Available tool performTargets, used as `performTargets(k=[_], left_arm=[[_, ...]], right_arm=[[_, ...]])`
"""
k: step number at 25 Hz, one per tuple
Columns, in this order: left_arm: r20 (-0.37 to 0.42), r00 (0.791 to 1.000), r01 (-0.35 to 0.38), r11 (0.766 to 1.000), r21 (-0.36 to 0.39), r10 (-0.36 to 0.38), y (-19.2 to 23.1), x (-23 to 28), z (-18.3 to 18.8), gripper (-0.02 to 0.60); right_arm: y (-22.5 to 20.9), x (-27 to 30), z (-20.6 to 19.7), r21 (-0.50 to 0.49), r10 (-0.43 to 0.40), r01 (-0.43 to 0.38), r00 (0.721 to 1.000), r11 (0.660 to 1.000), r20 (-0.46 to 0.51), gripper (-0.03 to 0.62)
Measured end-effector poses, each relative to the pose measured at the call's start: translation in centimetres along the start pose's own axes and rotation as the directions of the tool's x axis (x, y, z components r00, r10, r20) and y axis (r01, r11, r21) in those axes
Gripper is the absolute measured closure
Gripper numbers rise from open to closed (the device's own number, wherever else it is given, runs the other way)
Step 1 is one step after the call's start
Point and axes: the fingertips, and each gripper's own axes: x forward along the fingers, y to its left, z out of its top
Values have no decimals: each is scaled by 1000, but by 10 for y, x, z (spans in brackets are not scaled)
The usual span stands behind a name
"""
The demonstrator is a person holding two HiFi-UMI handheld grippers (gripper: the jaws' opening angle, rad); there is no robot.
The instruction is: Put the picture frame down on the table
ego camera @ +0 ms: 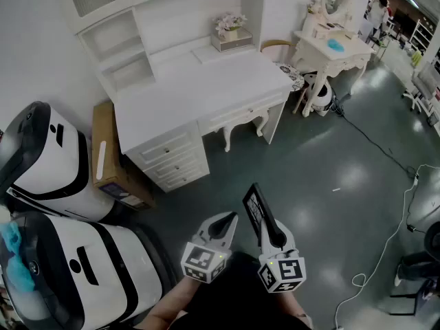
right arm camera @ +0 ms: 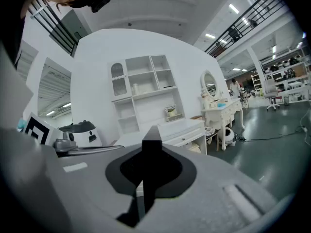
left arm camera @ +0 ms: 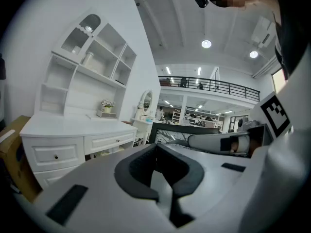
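Bench ahead, tongs low in front of you

You face the bench [ego camera: 206,81]; a flower box [ego camera: 231,38] sits on it at the back. A cardboard box [ego camera: 110,157] stands against its left side, with two machines [ego camera: 51,160] further left. Right of it come a chair [ego camera: 275,45], then a dressing table [ego camera: 337,53]. Your left tongs [ego camera: 227,218] sit just left of the right tongs [ego camera: 267,227], with the picture frame [ego camera: 254,205] between the latter's jaws.

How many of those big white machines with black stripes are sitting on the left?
2. One machine stands by the wall beside the cardboard box. The second machine is nearer, in the bottom left corner. The picture's edge cuts both off, so more could be out of sight.
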Motion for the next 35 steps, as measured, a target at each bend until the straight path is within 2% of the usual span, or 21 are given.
performTargets(k=[15, 22, 28, 35], left_arm=[[13, 1000, 3, 1000, -3, -3, -32, 18, -27, 569], [12, 1000, -12, 1000, -23, 12, -46, 21, -32, 569], [4, 1000, -19, 1000, -18, 19, -47, 28, -35, 569], [9, 999, -43, 999, -26, 44, -28, 42, -28, 569]], right_arm=[[-33, -20, -8, -17, 9, -8, 1000, 1000, 29, 580], [-37, -34, -14, -26, 29, -29, 1000, 999, -2, 580], [-49, -32, -16, -14, 25, -25, 1000, 1000, -8, 580], [-59, -11, -12, -7, 13, -13, 1000, 1000, -18, 580]])
